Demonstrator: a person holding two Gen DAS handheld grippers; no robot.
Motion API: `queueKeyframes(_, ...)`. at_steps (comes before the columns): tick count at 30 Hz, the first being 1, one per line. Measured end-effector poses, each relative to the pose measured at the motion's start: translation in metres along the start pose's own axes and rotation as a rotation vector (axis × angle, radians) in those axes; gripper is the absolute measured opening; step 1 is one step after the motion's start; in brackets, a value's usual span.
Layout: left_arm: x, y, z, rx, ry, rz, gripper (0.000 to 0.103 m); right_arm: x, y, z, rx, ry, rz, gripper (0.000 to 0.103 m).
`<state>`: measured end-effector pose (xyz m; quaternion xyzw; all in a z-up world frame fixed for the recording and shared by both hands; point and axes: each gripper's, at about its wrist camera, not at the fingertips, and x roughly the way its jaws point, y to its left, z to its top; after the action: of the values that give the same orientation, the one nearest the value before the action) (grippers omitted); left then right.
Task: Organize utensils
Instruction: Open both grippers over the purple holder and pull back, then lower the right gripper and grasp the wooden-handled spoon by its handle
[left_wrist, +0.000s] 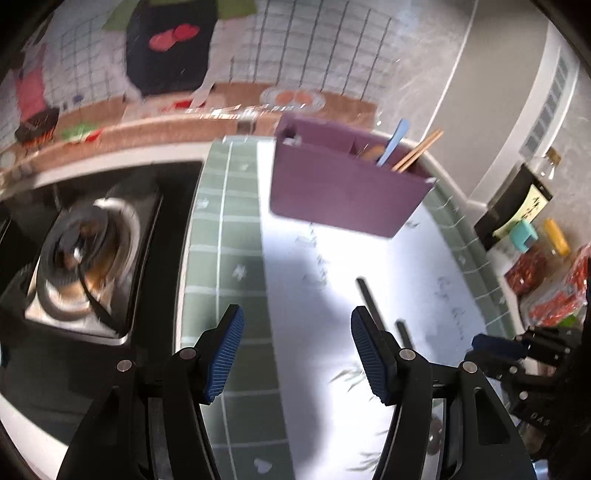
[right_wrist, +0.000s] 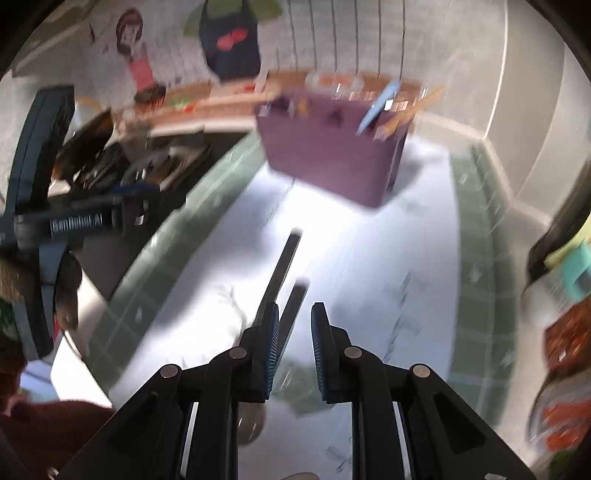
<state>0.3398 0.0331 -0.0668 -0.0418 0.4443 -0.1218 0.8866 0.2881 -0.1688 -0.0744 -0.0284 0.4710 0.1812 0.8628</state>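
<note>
A home kitchen, seen over the cooking desk
A gas stove burner is sunk beside a green-checked mat, a purple utensil holder holds wooden chopsticks, and condiment bottles stand by a gridded wall

Left gripper fingers wide, empty, above mat; purple holder beyond, black chopsticks near.
</note>
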Motion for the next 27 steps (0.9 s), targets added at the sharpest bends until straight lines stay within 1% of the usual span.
queueKeyframes(3,0.0,0.002,-0.009,-0.019,0.007,0.008,0.061,0.017,-0.004,-0.006,0.063,0.039,0.022,0.017)
queueKeyframes(7,-0.003,0.0,-0.014,-0.011,0.008,0.024,0.061,0.032,-0.005,-0.007,0.104,0.075,0.014,0.017)
queueKeyframes(13,-0.007,-0.011,-0.02,0.015,0.015,0.014,0.061,0.045,0.006,-0.008,0.093,0.104,-0.015,0.017)
queueKeyframes(18,-0.007,-0.02,-0.026,0.035,0.029,0.011,0.061,0.051,0.018,-0.011,0.034,0.113,-0.061,0.017)
queueKeyframes(21,-0.006,-0.023,-0.027,0.041,0.037,0.009,0.061,0.051,0.015,-0.014,0.035,0.115,-0.06,0.017)
queueKeyframes(24,-0.004,-0.026,-0.028,0.044,0.047,0.006,0.061,0.049,0.009,-0.015,0.037,0.114,-0.078,0.017)
queueKeyframes(27,-0.001,-0.028,-0.028,0.049,0.058,0.002,0.061,0.046,-0.004,-0.018,0.063,0.113,-0.087,0.017)
